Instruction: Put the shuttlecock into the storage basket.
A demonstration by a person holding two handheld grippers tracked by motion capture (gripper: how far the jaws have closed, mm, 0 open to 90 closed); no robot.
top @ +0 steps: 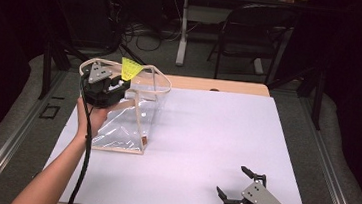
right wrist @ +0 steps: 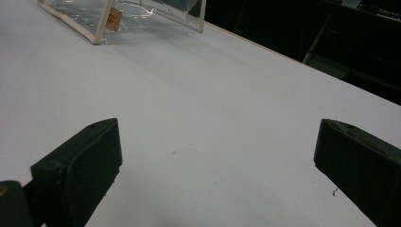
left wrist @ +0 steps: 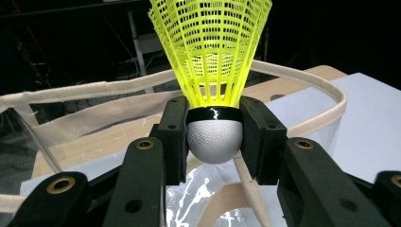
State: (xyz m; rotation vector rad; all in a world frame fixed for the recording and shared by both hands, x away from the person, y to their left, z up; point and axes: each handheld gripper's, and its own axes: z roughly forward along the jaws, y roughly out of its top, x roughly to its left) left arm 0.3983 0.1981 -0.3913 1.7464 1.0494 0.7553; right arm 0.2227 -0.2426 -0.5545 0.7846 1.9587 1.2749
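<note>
At six o'clock we are resting our right claw open on the counter, while at ten o'clock our left claw is gripping the yellow shuttlecock above the clear bag, not yet dropping it in.

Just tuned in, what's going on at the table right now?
The left gripper is clamped on the cork of a yellow shuttlecock, holding it upright over the open top of a clear tote bag standing on the white table. The right gripper rests open near the table's front edge, holding nothing.
</note>
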